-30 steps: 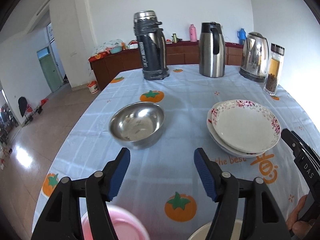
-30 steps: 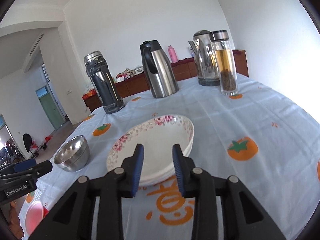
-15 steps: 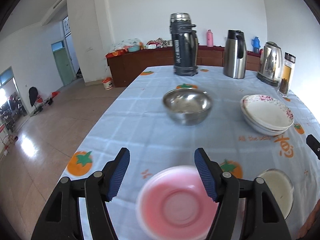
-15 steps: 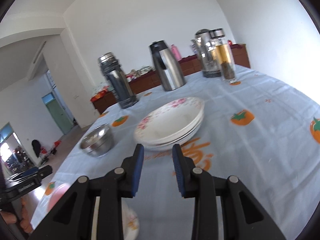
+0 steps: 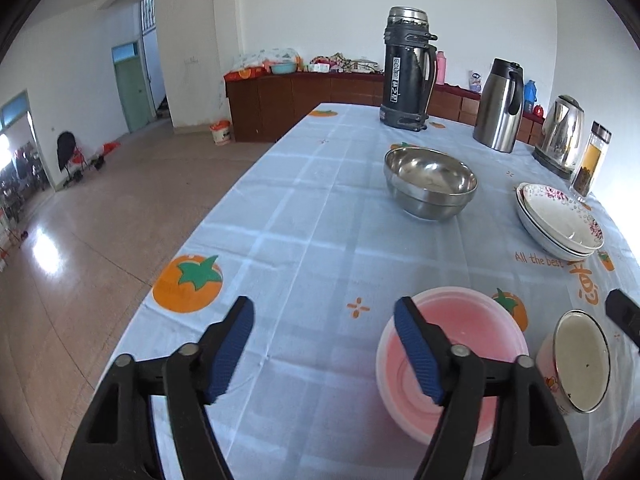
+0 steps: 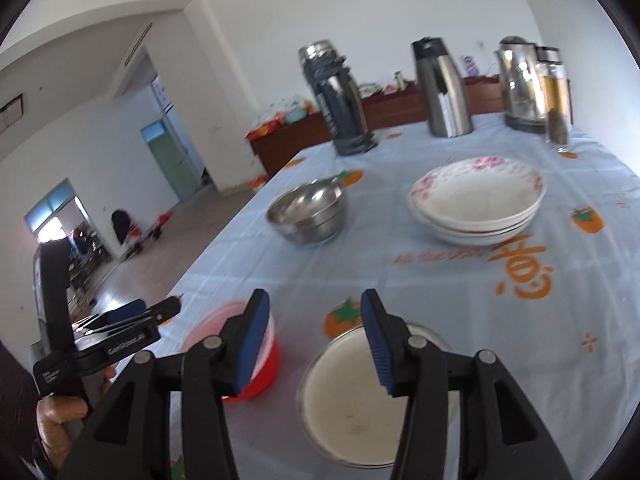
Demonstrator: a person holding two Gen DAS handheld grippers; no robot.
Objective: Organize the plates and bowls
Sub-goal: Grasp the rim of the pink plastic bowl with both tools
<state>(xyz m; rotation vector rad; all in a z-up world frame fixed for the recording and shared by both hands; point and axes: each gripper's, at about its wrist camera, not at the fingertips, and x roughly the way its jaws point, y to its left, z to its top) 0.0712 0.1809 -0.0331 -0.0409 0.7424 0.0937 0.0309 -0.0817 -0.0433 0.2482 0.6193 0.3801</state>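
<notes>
Since the earlier frames both grippers have drawn back toward the near edge of the table, so the pink bowl [image 5: 472,344] and the white enamel bowl [image 6: 376,396] now come into view close in front of them.

The table [image 5: 320,216] carries a pale blue checked cloth with orange persimmon prints and the words "All the best" beside large orange characters. At the far end stand a dark thermos [image 5: 406,68] with a vertical white label I cannot read, a steel jug [image 5: 498,106], a kettle [image 5: 560,132] and a glass jar [image 5: 592,160].

The stack of flowered plates [image 6: 478,204] lies flat toward the right, and the steel bowl [image 5: 430,182] sits upright left of it, well apart.

The pink bowl and the white enamel bowl stand upright side by side near the front edge, mouths facing up.

The left gripper [image 5: 324,350] has its jaws opening wide over bare cloth, with its right finger in front of the pink bowl. The right gripper [image 6: 314,344] has its jaws opening too, nothing between them, above the white enamel bowl. In the right wrist view, the left gripper's side reads "GenRobot.AI".
</notes>
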